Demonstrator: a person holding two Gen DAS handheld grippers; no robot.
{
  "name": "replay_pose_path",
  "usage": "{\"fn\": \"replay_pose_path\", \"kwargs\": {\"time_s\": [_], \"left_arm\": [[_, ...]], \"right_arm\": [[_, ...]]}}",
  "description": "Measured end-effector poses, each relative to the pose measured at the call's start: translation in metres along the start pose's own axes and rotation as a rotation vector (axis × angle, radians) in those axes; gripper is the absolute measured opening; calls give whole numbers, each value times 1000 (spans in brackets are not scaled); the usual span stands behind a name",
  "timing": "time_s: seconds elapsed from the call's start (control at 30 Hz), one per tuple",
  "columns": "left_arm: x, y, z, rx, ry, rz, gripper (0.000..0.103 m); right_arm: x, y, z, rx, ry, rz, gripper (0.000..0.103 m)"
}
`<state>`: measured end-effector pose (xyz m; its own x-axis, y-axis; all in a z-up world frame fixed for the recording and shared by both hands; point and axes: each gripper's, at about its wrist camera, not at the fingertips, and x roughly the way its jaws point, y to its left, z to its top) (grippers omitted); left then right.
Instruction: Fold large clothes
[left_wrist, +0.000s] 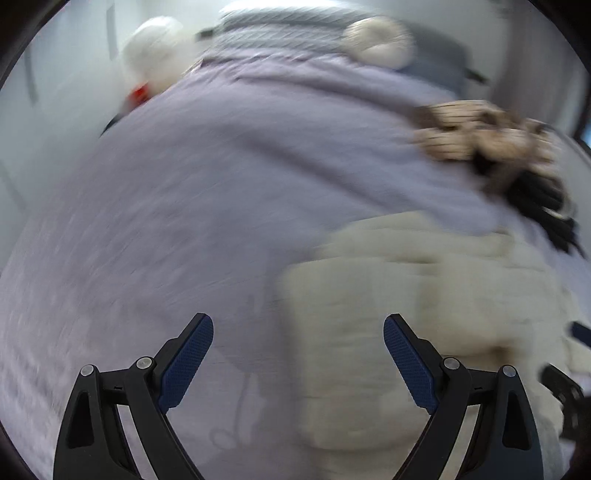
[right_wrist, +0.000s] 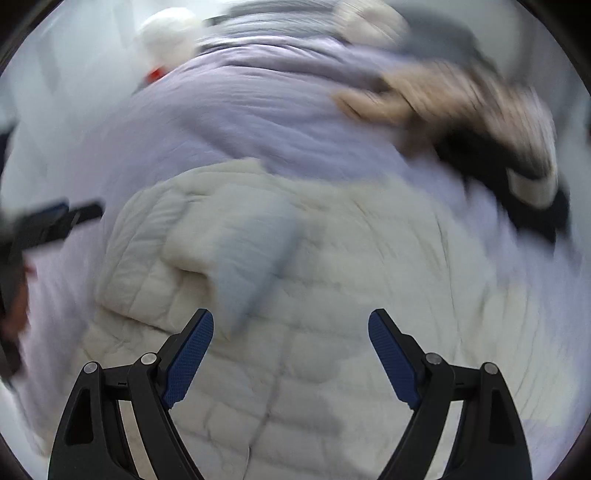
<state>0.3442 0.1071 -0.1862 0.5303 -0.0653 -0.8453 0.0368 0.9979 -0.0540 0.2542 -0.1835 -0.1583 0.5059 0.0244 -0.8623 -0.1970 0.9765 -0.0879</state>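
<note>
Both the left gripper (left_wrist: 298, 328) and the right gripper (right_wrist: 290, 325) have their fingers spread wide and hold nothing. The cream quilted jacket (right_wrist: 314, 314) lies on the lilac bedsheet (left_wrist: 184, 184), below the right gripper.

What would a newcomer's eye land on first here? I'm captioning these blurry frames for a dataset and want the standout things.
The cream quilted jacket dominates, spread on the lavender bedcover directly under the open right hand-held gripper. Next comes the tan and black heap of clothes at the far right of the bed. The left hand-held gripper is open too, over the jacket's left edge.
</note>
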Motion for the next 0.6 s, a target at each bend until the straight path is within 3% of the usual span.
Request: {"fn": "replay_pose_path", "kwargs": {"time_s": [0.1, 0.17, 0.2, 0.23, 0.27, 0.3, 0.33, 0.47, 0.6], "left_arm": [[22, 26, -1, -61, 46, 4, 94], [33, 34, -3, -88, 69, -29, 94], [38, 37, -3, -103, 76, -59, 94], [41, 38, -3, -112, 85, -84, 94], [44, 36, -4, -122, 93, -108, 94], [47, 35, -3, -135, 103, -137, 94], [50, 35, -2, -143, 107, -155, 94], [64, 27, 2, -174, 152, -267, 94], [82, 15, 6, -190, 192, -302, 94]], "right_arm": [[18, 52, 14, -229, -60, -152, 88], [42, 75, 18, -368, -68, -324, 87], [51, 77, 20, -402, -68, -377, 78], [58, 77, 21, -414, -72, -405, 62], [59, 72, 22, -392, -69, -406, 11], [59, 58, 25, -317, -59, -401, 4], [56, 42, 26, -225, -56, -378, 4], [59, -75, 6, 470, 57, 5, 5], [77, -139, -41, 910, 102, 229, 5]]}}
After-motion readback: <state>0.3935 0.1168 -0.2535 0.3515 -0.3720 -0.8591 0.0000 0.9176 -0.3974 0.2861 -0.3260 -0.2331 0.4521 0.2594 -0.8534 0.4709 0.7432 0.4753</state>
